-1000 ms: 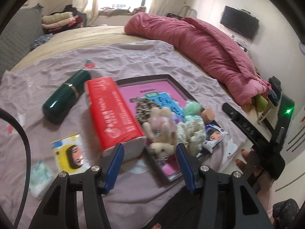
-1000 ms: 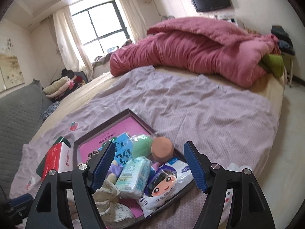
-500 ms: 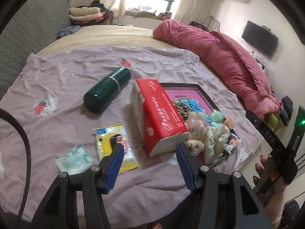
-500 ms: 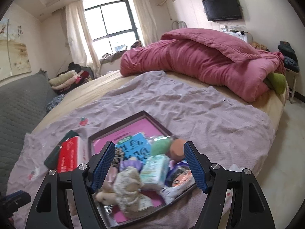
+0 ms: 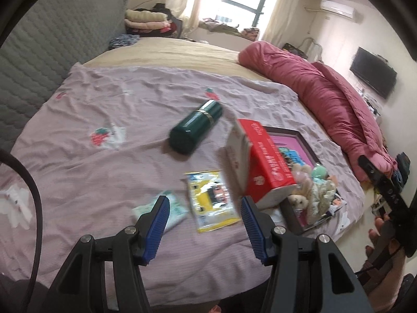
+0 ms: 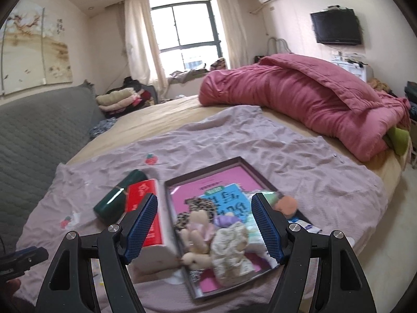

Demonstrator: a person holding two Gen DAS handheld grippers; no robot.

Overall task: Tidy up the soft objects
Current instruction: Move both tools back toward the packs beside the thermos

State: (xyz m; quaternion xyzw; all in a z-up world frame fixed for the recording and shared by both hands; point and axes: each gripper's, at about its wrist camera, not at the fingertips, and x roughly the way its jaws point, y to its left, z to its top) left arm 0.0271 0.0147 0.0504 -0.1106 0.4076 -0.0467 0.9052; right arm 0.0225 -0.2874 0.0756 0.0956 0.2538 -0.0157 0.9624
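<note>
1. The left gripper hangs over the near edge of the bed, its blue-padded jaws apart with nothing between them.
2. Below and just ahead of it, a yellow packet lies flat on the lilac sheet, and a pale green tissue pack lies just beside the packet, partly hidden behind the gripper's left pad.
3. A dark green bottle lies on its side farther up the sheet, apart from the packet.
4. A red tissue box stands tilted between the bottle and a dark-framed tray, its near end against the tray's edge.
5. The right gripper is wide open and empty, held above the near part of the tray.
6. In the tray, at its near end, sit a beige plush toy, a floral cloth bundle, a leopard-print piece, a blue booklet, a green sponge and an orange sponge; a pink sheet lines the tray floor.
7. A wrapped packet with a cartoon face hangs over the tray's near corner.
8. A pink quilt is heaped along the far side of the bed, well apart from the tray.
9. A hand grips the other tool at the right edge of the left wrist view.
</note>
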